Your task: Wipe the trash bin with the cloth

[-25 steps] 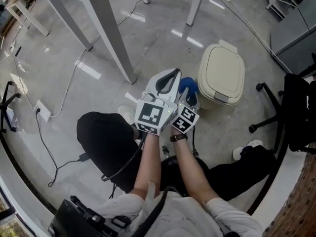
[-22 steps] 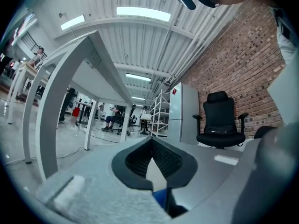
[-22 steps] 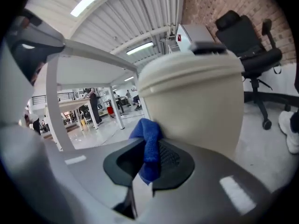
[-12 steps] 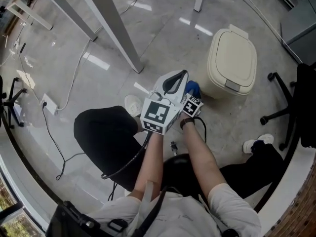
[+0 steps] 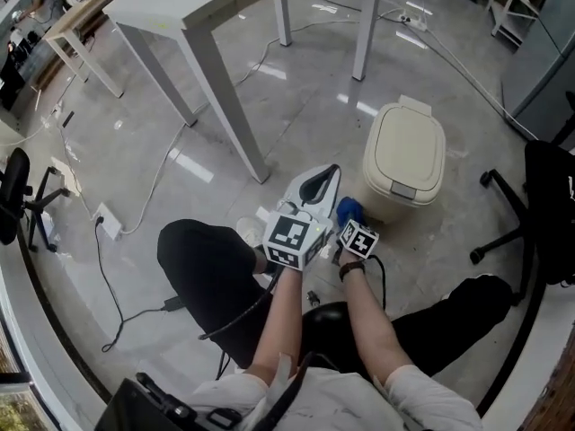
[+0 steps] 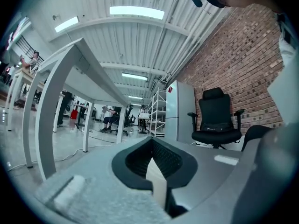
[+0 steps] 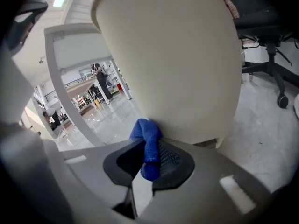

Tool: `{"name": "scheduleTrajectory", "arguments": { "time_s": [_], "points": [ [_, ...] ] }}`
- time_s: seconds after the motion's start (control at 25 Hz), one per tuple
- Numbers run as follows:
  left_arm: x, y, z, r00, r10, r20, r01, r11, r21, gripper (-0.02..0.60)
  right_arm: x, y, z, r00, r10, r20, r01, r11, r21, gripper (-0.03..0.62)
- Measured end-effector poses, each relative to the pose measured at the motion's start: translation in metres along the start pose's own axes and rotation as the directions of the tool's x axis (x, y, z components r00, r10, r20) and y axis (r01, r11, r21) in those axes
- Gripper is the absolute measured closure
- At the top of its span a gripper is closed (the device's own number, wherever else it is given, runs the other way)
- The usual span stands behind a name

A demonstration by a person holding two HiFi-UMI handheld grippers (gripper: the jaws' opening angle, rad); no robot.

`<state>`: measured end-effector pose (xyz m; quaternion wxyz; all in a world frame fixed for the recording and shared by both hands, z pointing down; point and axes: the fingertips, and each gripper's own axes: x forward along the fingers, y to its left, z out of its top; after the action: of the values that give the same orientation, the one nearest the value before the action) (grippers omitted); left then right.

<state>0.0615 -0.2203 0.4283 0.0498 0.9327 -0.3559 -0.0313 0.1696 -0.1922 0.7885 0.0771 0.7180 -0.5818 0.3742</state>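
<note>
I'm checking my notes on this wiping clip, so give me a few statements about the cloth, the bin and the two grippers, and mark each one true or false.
1. The right gripper has its jaws shut on a blue cloth. True.
2. The trash bin has its lid flipped open. False: the head view shows the lid down.
3. The left gripper holds a sponge. False: its jaws are together with nothing between them.
4. The cloth is at the bin's side wall, not on top of the lid. True.
5. The bin stands on the white table. False: it stands on the floor, to one side of the table.
</note>
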Motion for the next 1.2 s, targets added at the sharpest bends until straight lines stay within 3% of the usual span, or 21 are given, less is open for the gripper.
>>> {"name": "scheduleTrajectory", "arguments": {
  "time_s": [0.12,0.24,0.48,0.68,0.96,1.08,1.2],
  "points": [
    [-0.001,-0.013,0.016,1.000,-0.012,0.012,0.012,1.000,0.003,0.581,-0.036,0.029,0.028,0.988,0.118,0.101,-0.117,0.993,-0.013,0.551],
    [-0.001,-0.024,0.027,0.999,-0.029,0.031,0.028,1.000,0.012,0.581,-0.084,0.057,0.066,0.959,0.208,0.193,-0.205,0.978,-0.038,0.551],
    [-0.003,-0.041,0.035,0.996,-0.067,0.055,0.065,0.998,0.025,0.581,-0.159,0.070,0.112,0.895,0.292,0.338,-0.296,0.954,-0.042,0.551],
    [-0.008,-0.059,0.037,0.994,-0.103,0.045,0.103,0.995,0.006,0.582,-0.216,0.078,0.148,0.817,0.349,0.458,-0.357,0.931,-0.073,0.551],
    [-0.013,-0.074,0.026,0.991,-0.130,0.039,0.130,0.992,0.006,0.581,-0.276,0.089,0.200,0.696,0.386,0.605,-0.353,0.918,-0.180,0.551],
    [-0.013,-0.070,0.024,0.992,-0.124,0.038,0.124,0.992,-0.005,0.581,-0.269,0.078,0.210,0.696,0.359,0.622,-0.315,0.931,-0.185,0.551],
    [-0.016,-0.072,0.021,0.992,-0.123,0.018,0.124,0.992,-0.015,0.581,-0.241,0.073,0.197,0.736,0.341,0.585,-0.284,0.940,-0.191,0.551]
  ]
}}
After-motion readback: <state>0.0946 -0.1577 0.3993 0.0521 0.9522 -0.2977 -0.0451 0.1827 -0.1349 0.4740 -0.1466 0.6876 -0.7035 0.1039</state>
